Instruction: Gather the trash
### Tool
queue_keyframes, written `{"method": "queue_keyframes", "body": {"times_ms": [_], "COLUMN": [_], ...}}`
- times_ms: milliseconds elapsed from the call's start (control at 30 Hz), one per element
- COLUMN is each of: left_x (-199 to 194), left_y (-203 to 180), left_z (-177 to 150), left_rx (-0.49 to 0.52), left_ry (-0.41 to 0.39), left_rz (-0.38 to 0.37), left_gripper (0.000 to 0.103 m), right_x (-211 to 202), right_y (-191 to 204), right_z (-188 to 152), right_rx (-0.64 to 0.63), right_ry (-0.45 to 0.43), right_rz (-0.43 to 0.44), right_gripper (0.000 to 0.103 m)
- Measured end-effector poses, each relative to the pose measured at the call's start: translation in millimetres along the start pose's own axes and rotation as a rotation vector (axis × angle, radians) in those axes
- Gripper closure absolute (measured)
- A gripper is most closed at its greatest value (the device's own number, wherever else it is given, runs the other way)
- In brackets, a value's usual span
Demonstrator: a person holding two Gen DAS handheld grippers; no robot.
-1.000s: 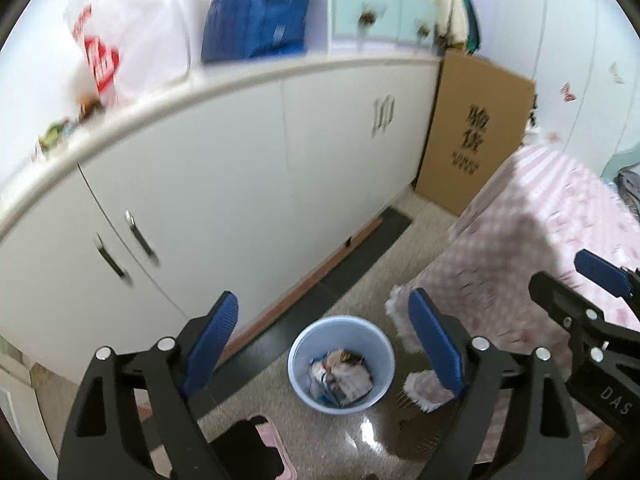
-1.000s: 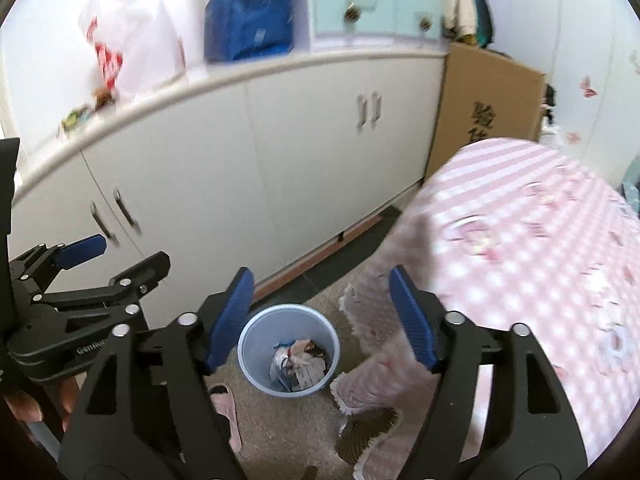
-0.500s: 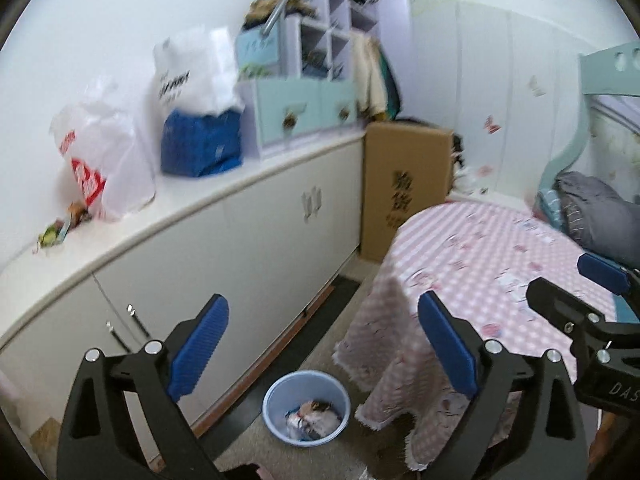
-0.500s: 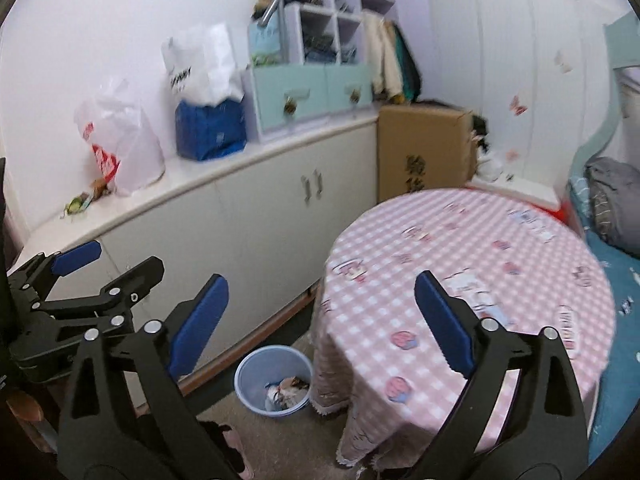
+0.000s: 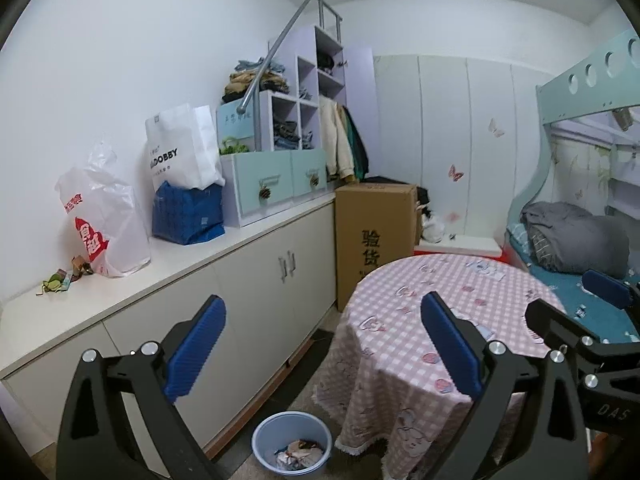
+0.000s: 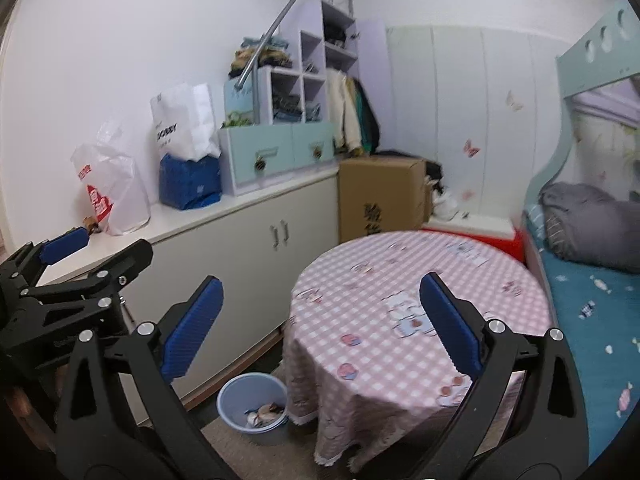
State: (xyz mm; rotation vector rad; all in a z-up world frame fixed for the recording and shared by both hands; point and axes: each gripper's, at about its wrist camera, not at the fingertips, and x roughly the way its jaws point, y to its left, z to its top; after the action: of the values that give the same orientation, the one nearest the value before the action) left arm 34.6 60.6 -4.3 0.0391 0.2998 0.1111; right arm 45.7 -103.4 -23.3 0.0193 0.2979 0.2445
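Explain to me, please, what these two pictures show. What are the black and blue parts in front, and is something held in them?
No robot is here. A person carries a hand-held gripper in each hand, and each has a wide-angle camera looking along its two fingers. One picture comes from the left gripper, the other from the right gripper; each also sees its neighbour at the edge. The left is open, the right is opening, and nothing is between the blue pads. Below stands a blue bin with trash inside, beside a round table under a pink checked cloth. Small wrappers lie on the white counter near a plastic bag.
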Motion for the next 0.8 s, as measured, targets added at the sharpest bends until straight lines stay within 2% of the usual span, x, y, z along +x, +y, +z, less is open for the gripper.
{"method": "queue_keyframes", "body": {"times_ms": [433, 800], "left_x": [-36, -41], "left_y": [-12, -8], "left_z": [4, 3], "left_rx": [-0.012, -0.017], "left_ry": [-0.053, -0.057], "left_rz": [-0.066, -0.047], "left_gripper": [0.007, 0.007], "right_x": [-47, -56], "right_y": [-7, -7], "right_z": [0, -2], "right_rx": [-0.008, -0.011], "right_ry": [-0.086, -0.106], "right_rz": [-0.041, -0.053], "right_gripper": [0.006, 0.006]}}
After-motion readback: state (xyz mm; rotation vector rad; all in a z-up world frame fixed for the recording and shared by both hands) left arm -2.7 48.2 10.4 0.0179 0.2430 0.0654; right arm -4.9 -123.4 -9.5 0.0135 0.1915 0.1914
